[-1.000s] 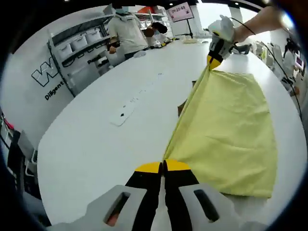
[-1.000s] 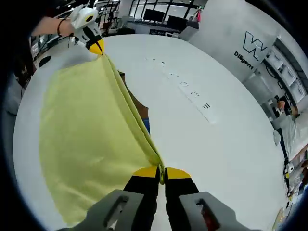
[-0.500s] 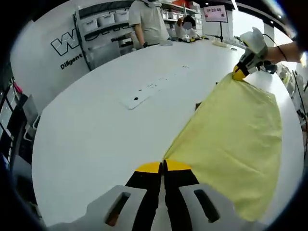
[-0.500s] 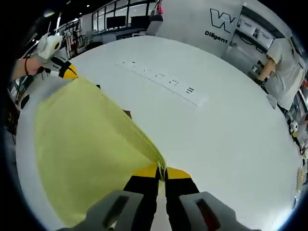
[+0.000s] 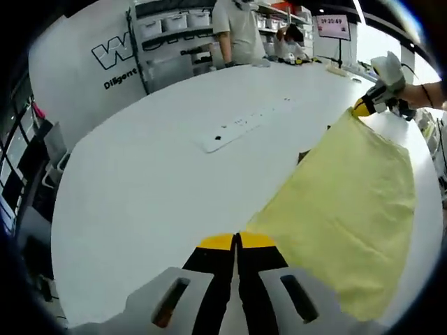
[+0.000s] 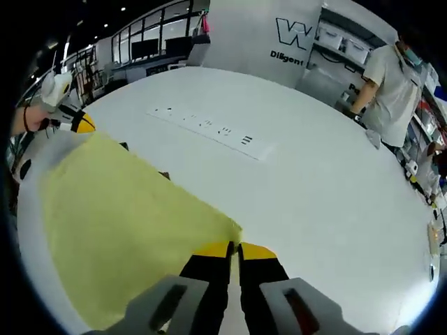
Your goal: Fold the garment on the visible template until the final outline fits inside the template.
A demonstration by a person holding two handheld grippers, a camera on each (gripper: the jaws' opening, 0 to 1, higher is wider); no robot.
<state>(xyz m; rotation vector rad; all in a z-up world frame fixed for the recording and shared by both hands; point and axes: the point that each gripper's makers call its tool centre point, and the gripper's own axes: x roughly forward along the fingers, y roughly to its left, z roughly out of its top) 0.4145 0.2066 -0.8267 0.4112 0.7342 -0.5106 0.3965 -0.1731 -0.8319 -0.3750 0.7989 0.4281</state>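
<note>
Work surface: large white table [image 5: 140,188], rounded edge, bare over most of its top. A flat white power strip [image 5: 241,125] lies on it toward the far side, sockets in a row. The yellow garment [image 5: 342,209] is spread over the right part in the left gripper view; whether all of it rests on the top cannot be told. A small dark patch [image 5: 304,155] shows at its far edge.

In the right gripper view the same table [image 6: 328,202] carries the strip [image 6: 209,129] far of the cloth [image 6: 119,237].
</note>
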